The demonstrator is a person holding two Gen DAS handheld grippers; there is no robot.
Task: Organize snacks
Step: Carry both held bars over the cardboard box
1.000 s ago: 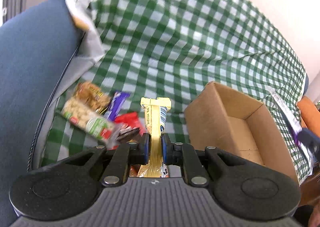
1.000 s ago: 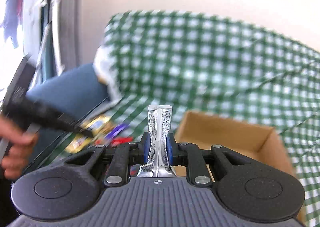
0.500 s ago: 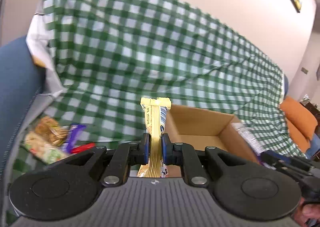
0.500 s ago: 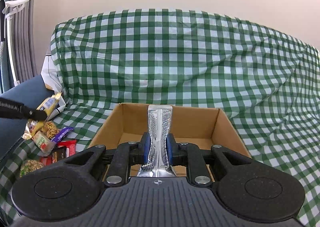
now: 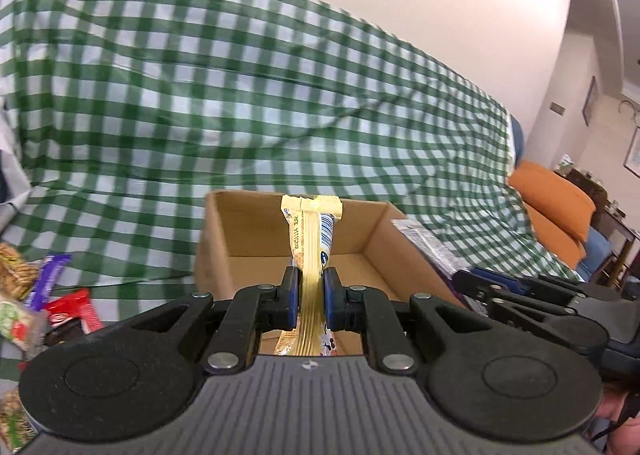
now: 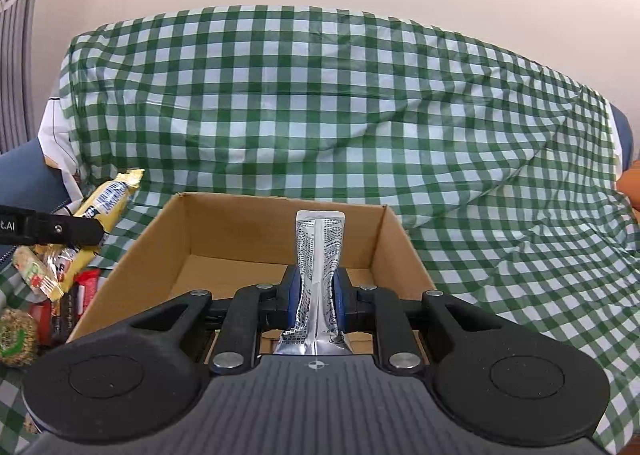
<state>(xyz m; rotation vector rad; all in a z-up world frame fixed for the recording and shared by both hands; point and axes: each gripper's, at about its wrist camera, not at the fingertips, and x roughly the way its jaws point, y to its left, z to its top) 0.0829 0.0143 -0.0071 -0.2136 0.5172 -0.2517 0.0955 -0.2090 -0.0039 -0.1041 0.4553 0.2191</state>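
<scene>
My left gripper [image 5: 307, 287] is shut on a yellow snack bar [image 5: 310, 239] and holds it over the near edge of an open cardboard box [image 5: 224, 231]. My right gripper [image 6: 316, 295] is shut on a silver snack packet [image 6: 318, 251] just above the same box [image 6: 160, 239], whose floor looks bare. In the right wrist view the left gripper's finger [image 6: 60, 231] with the yellow bar [image 6: 106, 199] shows at the left. In the left wrist view the right gripper [image 5: 520, 291] with the silver packet [image 5: 428, 243] shows at the right.
The box sits on a sofa draped in a green checked cloth [image 6: 360, 103]. A pile of loose snacks lies left of the box [image 5: 48, 295], also in the right wrist view [image 6: 44, 295]. An orange cushion [image 5: 556, 203] is at the far right. A blue armrest [image 6: 24, 171] is at the left.
Both grippers have swung from the snack pile towards the box, each keeping its packet. The left one now faces the box head-on; the right one is closer to it.
</scene>
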